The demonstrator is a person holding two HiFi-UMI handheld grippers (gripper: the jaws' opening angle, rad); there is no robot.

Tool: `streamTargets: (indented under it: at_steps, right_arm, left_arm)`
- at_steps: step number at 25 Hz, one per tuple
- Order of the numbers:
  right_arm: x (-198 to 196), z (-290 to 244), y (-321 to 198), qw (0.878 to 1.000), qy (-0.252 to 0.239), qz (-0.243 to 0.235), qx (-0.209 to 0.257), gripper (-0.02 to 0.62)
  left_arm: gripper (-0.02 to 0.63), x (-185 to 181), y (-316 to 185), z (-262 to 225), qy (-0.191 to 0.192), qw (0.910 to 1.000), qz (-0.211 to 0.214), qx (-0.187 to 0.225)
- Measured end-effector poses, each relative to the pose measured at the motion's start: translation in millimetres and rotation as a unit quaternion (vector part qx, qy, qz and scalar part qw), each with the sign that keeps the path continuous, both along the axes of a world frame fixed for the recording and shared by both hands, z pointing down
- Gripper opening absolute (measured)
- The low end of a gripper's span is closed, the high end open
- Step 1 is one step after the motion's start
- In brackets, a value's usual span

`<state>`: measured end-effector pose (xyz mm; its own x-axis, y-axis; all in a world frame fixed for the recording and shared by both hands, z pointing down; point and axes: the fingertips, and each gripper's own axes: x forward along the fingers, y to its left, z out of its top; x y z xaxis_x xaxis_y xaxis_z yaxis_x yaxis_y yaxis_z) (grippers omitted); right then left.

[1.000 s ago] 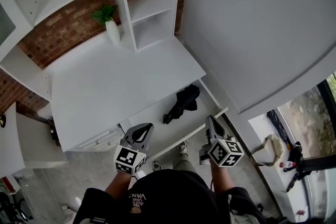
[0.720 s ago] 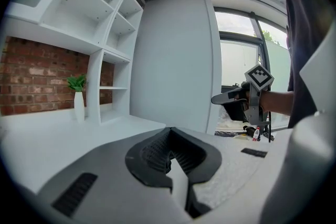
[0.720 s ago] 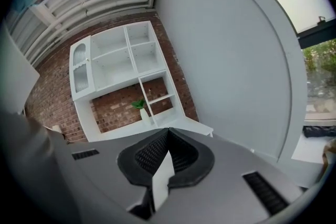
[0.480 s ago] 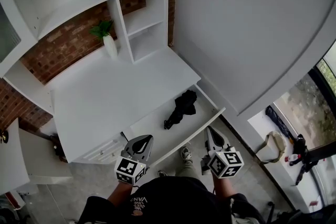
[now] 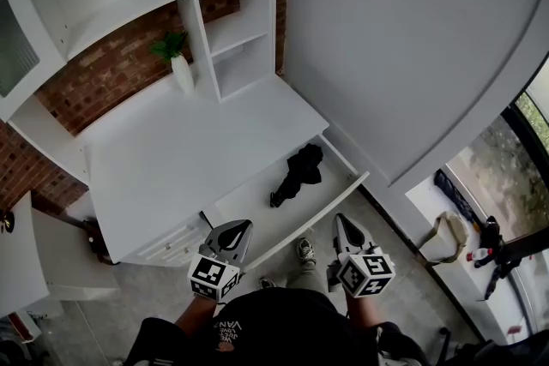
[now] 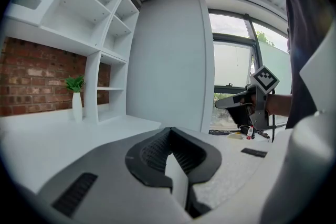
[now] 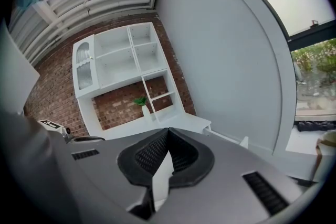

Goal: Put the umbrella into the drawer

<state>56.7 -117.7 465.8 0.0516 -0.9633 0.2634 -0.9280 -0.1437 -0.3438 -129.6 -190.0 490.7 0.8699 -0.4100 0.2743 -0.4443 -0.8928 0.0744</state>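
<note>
While the black umbrella [image 5: 296, 174] lies slanted in the open drawer [image 5: 249, 210], its thin end nearer the left gripper [image 5: 241, 225] than the right gripper [image 5: 341, 222], both sit in front with jaws squeezed together, holding nothing.

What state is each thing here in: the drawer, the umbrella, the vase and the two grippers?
drawer: pulled open, holding the umbrella
umbrella: folded, lying on the drawer floor, clear of both grippers
vase: upright on the desk top, green plant in it
left gripper: jaws together, nothing between them
right gripper: jaws together, nothing between them
</note>
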Motion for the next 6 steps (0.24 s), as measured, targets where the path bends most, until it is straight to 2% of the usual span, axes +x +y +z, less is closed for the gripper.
streamTargets:
  at_steps: [6]
  right_arm:
    - [-3.9,8.6,7.6,1.0,0.018,-0.008,-0.01,0.001]
  left_arm:
    - [0.005,-4.8,5.8,2.5,0.001,1.0,-0.004,-0.006]
